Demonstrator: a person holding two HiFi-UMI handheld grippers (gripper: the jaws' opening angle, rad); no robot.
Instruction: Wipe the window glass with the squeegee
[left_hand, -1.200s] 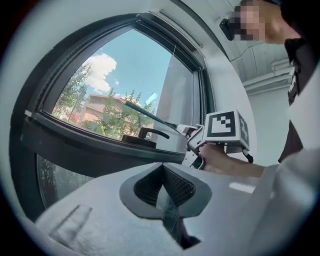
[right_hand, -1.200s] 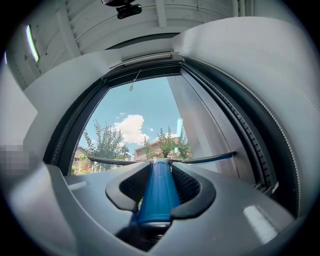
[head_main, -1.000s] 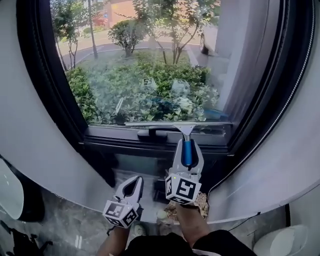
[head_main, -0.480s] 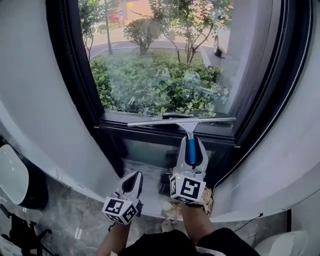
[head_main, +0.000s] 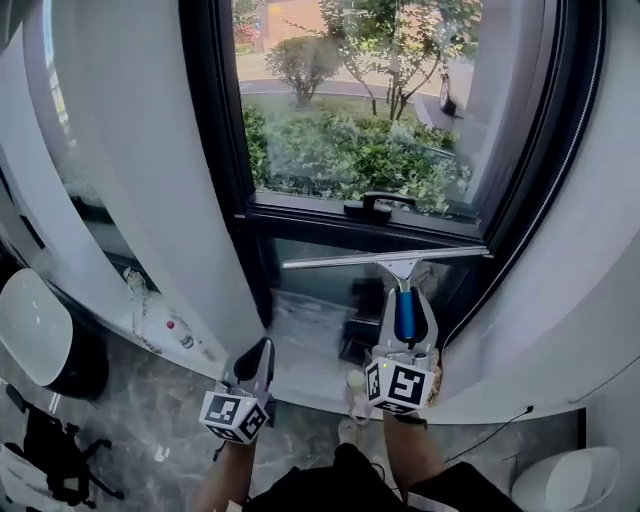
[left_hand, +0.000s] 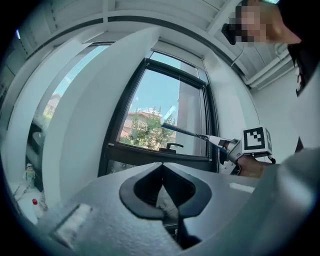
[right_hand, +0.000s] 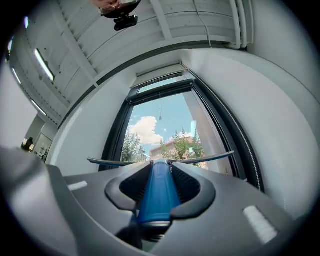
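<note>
My right gripper (head_main: 403, 300) is shut on the blue handle (head_main: 404, 314) of the squeegee. Its long blade (head_main: 385, 259) lies level in front of the lower pane, just below the black sash rail and window handle (head_main: 378, 205). The window glass (head_main: 350, 140) above shows green shrubs outside. In the right gripper view the blue handle (right_hand: 157, 192) runs between the jaws to the blade (right_hand: 200, 159). My left gripper (head_main: 264, 348) hangs low at the left, shut and holding nothing. The left gripper (left_hand: 162, 165) view shows the squeegee (left_hand: 185, 132) off to the right.
White wall pillars (head_main: 140, 190) flank the black window frame (head_main: 215, 150). Small bottles (head_main: 175, 330) stand on the ledge at the left. A white round object (head_main: 25, 345) sits at the far left, another white object (head_main: 545, 485) at the bottom right. The floor is grey marble.
The squeegee has come down from the bottom edge of the upper glass to below the sash rail. The head view has swung left and pulled back. The left gripper stays low and shut.
</note>
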